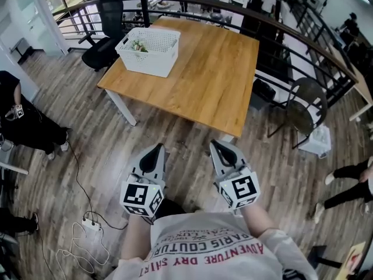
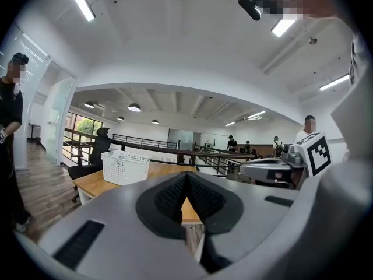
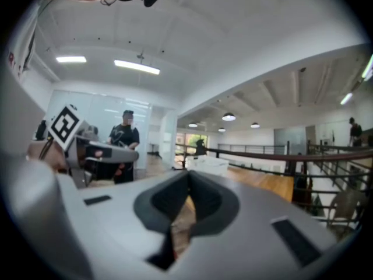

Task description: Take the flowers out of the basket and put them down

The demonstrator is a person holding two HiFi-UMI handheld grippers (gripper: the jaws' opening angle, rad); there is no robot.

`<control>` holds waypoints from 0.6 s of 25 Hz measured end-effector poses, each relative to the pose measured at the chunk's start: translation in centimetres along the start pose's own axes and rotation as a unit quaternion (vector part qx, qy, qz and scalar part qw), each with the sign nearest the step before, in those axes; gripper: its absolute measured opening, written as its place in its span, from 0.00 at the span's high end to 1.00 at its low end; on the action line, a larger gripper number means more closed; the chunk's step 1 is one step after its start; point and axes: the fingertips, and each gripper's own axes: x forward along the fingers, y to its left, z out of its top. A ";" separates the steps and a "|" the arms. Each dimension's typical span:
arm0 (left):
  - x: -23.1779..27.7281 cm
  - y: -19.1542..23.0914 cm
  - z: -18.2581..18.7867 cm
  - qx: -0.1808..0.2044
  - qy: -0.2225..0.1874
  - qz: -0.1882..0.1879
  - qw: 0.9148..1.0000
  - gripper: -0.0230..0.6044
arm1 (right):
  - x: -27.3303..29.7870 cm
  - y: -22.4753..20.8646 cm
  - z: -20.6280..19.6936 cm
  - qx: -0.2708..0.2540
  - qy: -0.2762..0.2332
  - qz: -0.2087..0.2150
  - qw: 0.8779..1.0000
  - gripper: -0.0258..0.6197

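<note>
The basket (image 1: 152, 56) is white with small holes; its flowers (image 1: 138, 46) are pale and green. The table (image 1: 204, 80) is light brown wood, the floor (image 1: 87, 127) grey-brown planks.

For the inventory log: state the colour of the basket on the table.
White, with perforated walls; the basket shows best in the head view.

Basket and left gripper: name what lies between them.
Head view: wood floor, then the table's edge and bare top, separate the left gripper from the basket.
</note>
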 end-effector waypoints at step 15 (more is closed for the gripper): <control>2.7 23.7 4.0 -0.015 0.019 -0.044 0.999 0.92 | 21.7 8.5 3.5 0.020 0.033 -0.045 0.998 0.91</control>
